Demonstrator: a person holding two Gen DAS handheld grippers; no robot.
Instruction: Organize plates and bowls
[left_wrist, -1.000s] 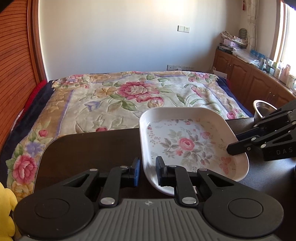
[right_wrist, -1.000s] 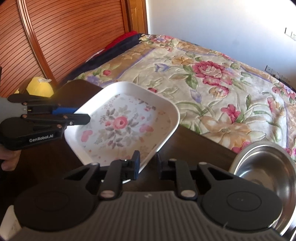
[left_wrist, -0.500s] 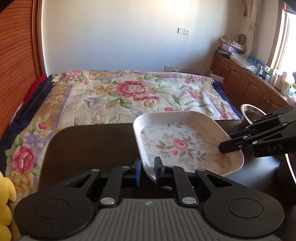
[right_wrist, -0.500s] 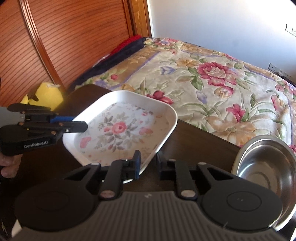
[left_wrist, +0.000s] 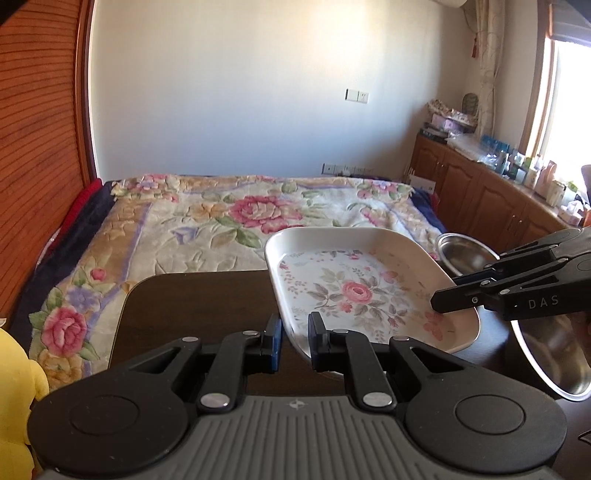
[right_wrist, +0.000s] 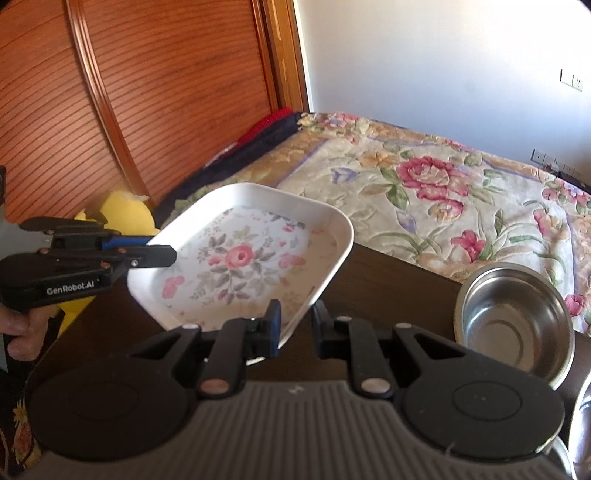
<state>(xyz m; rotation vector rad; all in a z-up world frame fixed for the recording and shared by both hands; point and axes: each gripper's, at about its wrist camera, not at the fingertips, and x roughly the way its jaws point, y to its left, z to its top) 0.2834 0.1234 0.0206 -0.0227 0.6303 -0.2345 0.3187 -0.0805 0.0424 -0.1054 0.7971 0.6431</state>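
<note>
Floral tray-plate (left_wrist: 354, 291) is held clear of the dark bench (left_wrist: 199, 299), its edges clamped by the left hand-held gripper (left_wrist: 294, 338) and the right hand-held gripper (right_wrist: 295, 325). Risk: uneven pull from either side could tilt or slip the plate. A steel bowl (right_wrist: 513, 325) sits on the bench just right; a flowered bed (left_wrist: 229, 218) lies behind.

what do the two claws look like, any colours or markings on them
Both are matte black plastic with round discs, silver pivot screws and a grey ribbed base. The left claw has blue pads on its fingers and white "GenRobot.AI" lettering on its side in the right wrist view. The right claw also has blue pads and reads "DAS" on its side in the left wrist view. No cables or sleeves show.
</note>
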